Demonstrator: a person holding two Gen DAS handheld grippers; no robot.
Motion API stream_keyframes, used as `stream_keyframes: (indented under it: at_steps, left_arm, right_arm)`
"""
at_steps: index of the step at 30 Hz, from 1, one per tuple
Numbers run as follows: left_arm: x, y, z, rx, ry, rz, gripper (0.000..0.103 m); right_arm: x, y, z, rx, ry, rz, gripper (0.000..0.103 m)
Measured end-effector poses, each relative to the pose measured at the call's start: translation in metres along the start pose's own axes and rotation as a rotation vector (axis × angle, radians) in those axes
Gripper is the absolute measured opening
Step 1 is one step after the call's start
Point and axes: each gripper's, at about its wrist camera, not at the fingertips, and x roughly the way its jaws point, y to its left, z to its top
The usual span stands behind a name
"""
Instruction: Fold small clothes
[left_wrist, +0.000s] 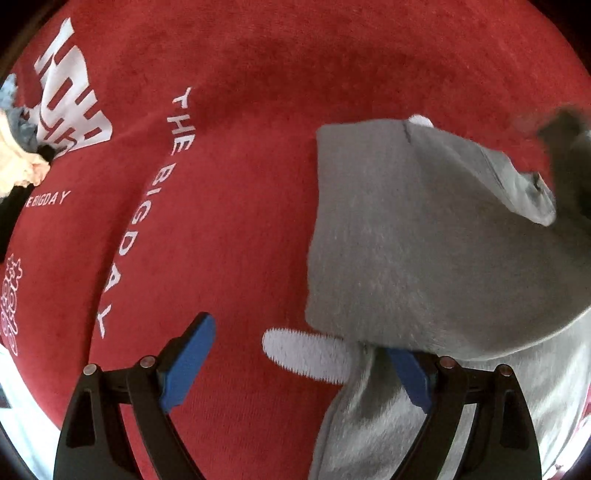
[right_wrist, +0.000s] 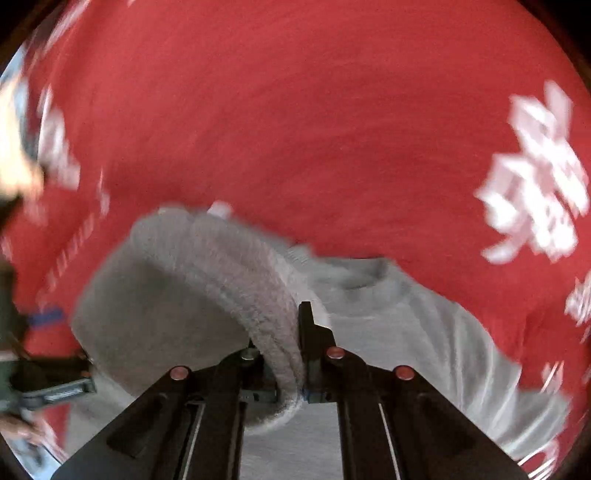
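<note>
Both views: strong fisheye distortion, straight lines bowed, dark vignette filling the corners.

Left wrist view: mostly sharp. White lettering (left_wrist: 177, 147) on the red cloth (left_wrist: 258, 92) reads crisply near centre, stretched and curved toward the left rim. Light even and diffuse, moderately bright; no glare. Soft shadow under the lifted grey garment (left_wrist: 406, 240). Upper right edge of the garment smeared by motion.

Right wrist view: heavy motion blur throughout. White print (right_wrist: 535, 192) on the red cloth (right_wrist: 295, 110) streaks into ghosted patches; the grey garment (right_wrist: 192, 295) is soft-edged. The black gripper arms stay comparatively sharp. Colours look brighter and more washed here.
</note>
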Motion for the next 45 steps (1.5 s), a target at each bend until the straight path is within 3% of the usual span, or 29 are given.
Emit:
stream_keyframes:
  at_steps: [2,4,8,10,14,16,18,21,23,25,29,31,33,38,45]
  left_arm:
    - [0.003,0.001,0.005,-0.005,-0.006,0.023,0.091]
    - [0.005,0.001,0.008,-0.007,-0.018,0.060,0.091]
    - [0.007,-0.002,0.007,0.010,-0.020,0.082,0.091]
    - [0.006,-0.002,0.007,0.022,-0.026,0.089,0.091]
    - [0.004,0.003,0.008,0.017,-0.014,0.077,0.091]
    - [0.003,0.007,0.010,-0.004,-0.004,0.061,0.091]
    - [0.003,0.009,0.010,-0.017,-0.003,0.058,0.091]
    - [0.005,0.008,0.008,-0.021,0.009,0.063,0.091]
    - [0.005,0.009,0.004,-0.018,0.030,0.070,0.091]
    - [0.000,0.010,-0.001,-0.009,0.035,0.074,0.091]
    - [-0.019,0.018,-0.014,0.026,0.054,0.103,0.091]
    - [-0.027,0.020,-0.018,0.032,0.064,0.095,0.091]
    - [-0.033,0.015,-0.021,0.054,0.078,0.075,0.091]
    - [-0.043,-0.029,-0.023,0.174,0.087,-0.002,0.091]
    - [-0.057,-0.127,-0.017,0.288,0.085,-0.157,0.091]
  right_arm:
    - [-0.001,-0.044,-0.010,0.153,0.010,0.014,0.008]
    - [0.011,-0.084,-0.029,0.309,0.074,0.058,0.008]
    - [0.044,-0.140,-0.084,0.607,0.223,0.163,0.028]
    - [0.041,-0.153,-0.098,0.691,0.163,0.234,0.028]
    - [0.038,-0.167,-0.103,0.826,0.179,0.302,0.029]
    - [0.029,-0.172,-0.095,0.825,0.152,0.311,0.028]
    - [0.020,-0.169,-0.082,0.747,0.108,0.288,0.021]
    - [0.013,-0.173,-0.072,0.638,0.087,0.263,0.021]
    - [0.024,-0.180,-0.082,0.644,0.146,0.269,0.021]
    - [0.026,-0.191,-0.102,0.683,0.208,0.217,0.024]
    - [0.000,-0.209,-0.135,0.735,0.204,0.169,0.024]
    - [-0.013,-0.213,-0.149,0.753,0.220,0.146,0.029]
    - [-0.026,-0.215,-0.164,0.781,0.240,0.157,0.039]
    - [-0.040,-0.201,-0.181,0.805,0.270,0.187,0.051]
    - [-0.047,-0.211,-0.200,0.877,0.257,0.230,0.051]
